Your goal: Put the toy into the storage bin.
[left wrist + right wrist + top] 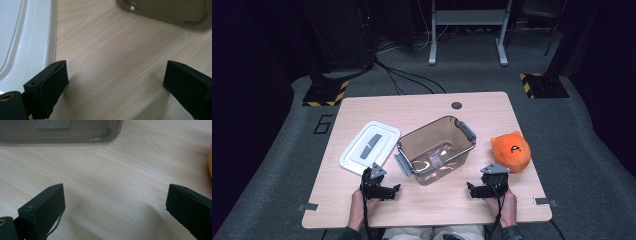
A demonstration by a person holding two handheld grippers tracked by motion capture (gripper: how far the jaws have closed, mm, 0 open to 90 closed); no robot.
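A clear brownish plastic bin (437,150) with grey side latches stands in the middle of the wooden table (422,107). Its white lid (369,146) lies flat to the left of it. An orange plush toy (511,150) sits to the right. My left gripper (384,186) rests low on the table in front of the lid, jaws wide open over bare wood; the lid's edge (30,40) and a bin corner (172,15) show ahead of it. My right gripper (482,186) rests open in front of the toy, with the bin's base (62,132) ahead.
A round cable hole (456,105) sits near the table's far edge. Small metal brackets (307,206) (543,201) mark the front corners. Beyond the table are floor cables, a grey stand (467,30) and striped bases (326,93).
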